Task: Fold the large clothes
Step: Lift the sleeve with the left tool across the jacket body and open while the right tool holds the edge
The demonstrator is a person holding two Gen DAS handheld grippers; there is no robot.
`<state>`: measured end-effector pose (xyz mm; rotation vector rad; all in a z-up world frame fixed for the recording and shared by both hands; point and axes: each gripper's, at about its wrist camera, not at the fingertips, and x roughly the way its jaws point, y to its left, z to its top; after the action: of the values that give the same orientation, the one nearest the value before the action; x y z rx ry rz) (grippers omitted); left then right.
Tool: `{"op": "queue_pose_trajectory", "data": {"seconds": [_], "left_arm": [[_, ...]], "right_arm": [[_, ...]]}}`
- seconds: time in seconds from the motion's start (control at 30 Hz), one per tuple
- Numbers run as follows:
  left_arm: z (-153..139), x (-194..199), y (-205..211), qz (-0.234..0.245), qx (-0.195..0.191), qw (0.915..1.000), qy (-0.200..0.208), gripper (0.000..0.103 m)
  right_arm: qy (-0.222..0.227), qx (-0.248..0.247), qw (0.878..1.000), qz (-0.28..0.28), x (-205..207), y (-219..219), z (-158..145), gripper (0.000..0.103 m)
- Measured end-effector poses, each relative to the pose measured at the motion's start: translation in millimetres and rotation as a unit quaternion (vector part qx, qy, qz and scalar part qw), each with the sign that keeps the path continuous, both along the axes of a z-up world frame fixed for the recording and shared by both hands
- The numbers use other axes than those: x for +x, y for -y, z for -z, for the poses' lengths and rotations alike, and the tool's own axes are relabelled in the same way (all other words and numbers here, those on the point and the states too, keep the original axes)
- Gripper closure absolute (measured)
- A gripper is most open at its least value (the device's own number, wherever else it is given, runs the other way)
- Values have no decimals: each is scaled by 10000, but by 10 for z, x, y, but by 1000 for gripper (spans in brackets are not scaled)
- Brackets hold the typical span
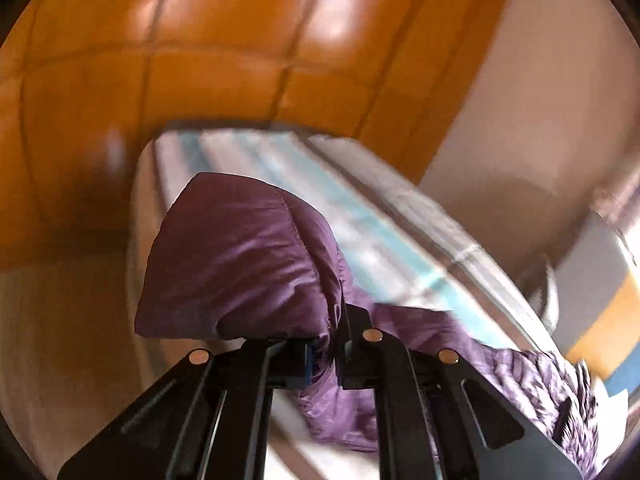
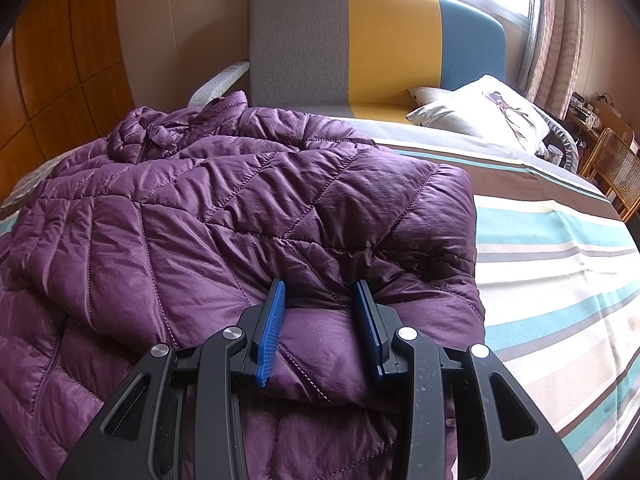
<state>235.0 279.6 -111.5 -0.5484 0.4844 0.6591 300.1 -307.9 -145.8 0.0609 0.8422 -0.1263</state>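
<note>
A purple quilted down jacket (image 2: pixel 240 208) lies spread on a striped bed cover (image 2: pixel 560 260), its right side folded over with a straight edge. My right gripper (image 2: pixel 320 286) rests low on the jacket's near edge. Its blue pads (image 2: pixel 276 312) pinch a thick puffy fold between them. In the blurred left wrist view, my left gripper (image 1: pixel 326 354) is shut on a part of the same jacket (image 1: pixel 240 260). That part is lifted off the bed and bulges up in front of the fingers. The rest of the jacket trails away to the lower right.
A grey, yellow and blue sofa (image 2: pixel 360 40) stands behind the bed, with a white pillow (image 2: pixel 480 112) beside it. A wicker chair (image 2: pixel 616 160) and curtains (image 2: pixel 560 32) are at the right. Orange wooden panels (image 1: pixel 200 40) fill the left side.
</note>
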Motion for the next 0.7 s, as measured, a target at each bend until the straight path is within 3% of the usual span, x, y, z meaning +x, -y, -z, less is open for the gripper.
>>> {"op": "queue_pose_trajectory", "data": {"seconds": [0.23,0.4,0.7], "left_arm": [[-395,359,875,1291,654,9893,199,96],[-458,606,1613,2204,909,9710,199,96],[-412,764,2575,3185,1079,9417,120,96]], "right_arm": [[-7,-93,10000,5,9,-21,-18,67],[97,-66,9999,50,-39,-17,-51,67],[26,-42,10000,63,-5,5,-17,67]]}}
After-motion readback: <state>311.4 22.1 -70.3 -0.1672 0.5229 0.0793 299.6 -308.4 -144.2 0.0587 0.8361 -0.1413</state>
